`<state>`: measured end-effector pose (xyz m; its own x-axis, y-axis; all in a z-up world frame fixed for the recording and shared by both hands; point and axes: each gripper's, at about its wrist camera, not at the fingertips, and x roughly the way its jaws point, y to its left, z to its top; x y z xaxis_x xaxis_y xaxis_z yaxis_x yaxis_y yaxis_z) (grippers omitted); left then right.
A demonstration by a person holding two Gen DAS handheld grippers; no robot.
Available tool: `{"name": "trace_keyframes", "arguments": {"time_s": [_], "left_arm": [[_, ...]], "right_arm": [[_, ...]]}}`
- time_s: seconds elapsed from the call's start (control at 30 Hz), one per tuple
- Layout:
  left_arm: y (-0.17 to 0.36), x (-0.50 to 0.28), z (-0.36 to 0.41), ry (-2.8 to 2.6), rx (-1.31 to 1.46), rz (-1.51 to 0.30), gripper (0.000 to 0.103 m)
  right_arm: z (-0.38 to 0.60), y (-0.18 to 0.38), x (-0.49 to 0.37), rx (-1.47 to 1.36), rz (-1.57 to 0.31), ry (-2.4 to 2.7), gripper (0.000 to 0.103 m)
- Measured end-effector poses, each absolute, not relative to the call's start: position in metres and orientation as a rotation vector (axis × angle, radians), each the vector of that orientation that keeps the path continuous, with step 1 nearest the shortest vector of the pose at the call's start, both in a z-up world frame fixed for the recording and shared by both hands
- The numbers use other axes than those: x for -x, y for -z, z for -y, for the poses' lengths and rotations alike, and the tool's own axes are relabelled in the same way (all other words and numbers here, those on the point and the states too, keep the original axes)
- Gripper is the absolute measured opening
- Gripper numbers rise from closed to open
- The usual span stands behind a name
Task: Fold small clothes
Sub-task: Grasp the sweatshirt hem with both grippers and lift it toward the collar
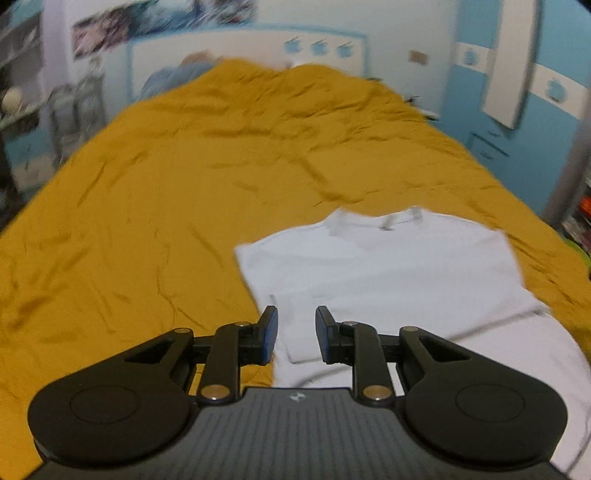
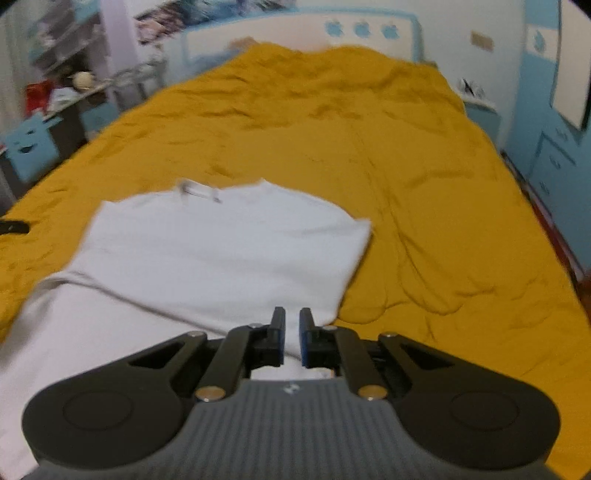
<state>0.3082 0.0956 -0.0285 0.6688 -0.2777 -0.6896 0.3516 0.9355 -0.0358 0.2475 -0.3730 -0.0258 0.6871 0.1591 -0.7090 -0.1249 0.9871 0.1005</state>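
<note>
A white shirt (image 1: pixel 388 273) lies on the bed's mustard cover (image 1: pixel 184 166), collar toward the headboard (image 2: pixel 295 26), sides folded in. The left hand-held gripper (image 1: pixel 296 334) hangs over the shirt's near left edge, jaws spread and empty. The right hand-held gripper (image 2: pixel 291 338) hangs over its near right corner, jaws almost pressed together, pinching nothing.

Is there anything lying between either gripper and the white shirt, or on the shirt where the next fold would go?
Nothing visible does. The white shirt lies on the yellow bedspread directly in front of the left gripper and the right gripper, with nothing on it.
</note>
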Motion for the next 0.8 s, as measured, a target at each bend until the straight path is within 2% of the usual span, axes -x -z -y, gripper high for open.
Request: {"name": "trace_keyframes", "arguments": {"time_s": [0.13, 0.23, 0.4, 0.5, 0.63, 0.8], "left_arm": [[0.002, -0.258, -0.085, 0.435, -0.21, -0.728, 0.032], [-0.003, -0.221, -0.074, 0.505, -0.301, -0.73, 0.033], [0.01, -0.162, -0.062, 0.605, -0.462, -0.765, 0.046], [0.029, -0.132, -0.058, 0.662, -0.552, -0.81, 0.047], [0.058, -0.103, -0.059, 0.698, -0.618, -0.877, 0.05], [0.091, -0.068, -0.054, 0.715, -0.716, -0.89, 0.057]], "right_arm": [[0.359, -0.006, -0.19, 0.024, -0.726, -0.236, 0.004], [0.346, -0.016, -0.146, 0.097, -0.703, -0.283, 0.027], [0.325, -0.006, -0.081, 0.25, -0.764, -0.347, 0.029], [0.312, 0.007, -0.044, 0.352, -0.809, -0.418, 0.029], [0.296, 0.028, -0.004, 0.395, -0.867, -0.5, 0.046], [0.285, 0.061, 0.024, 0.481, -0.925, -0.541, 0.051]]}}
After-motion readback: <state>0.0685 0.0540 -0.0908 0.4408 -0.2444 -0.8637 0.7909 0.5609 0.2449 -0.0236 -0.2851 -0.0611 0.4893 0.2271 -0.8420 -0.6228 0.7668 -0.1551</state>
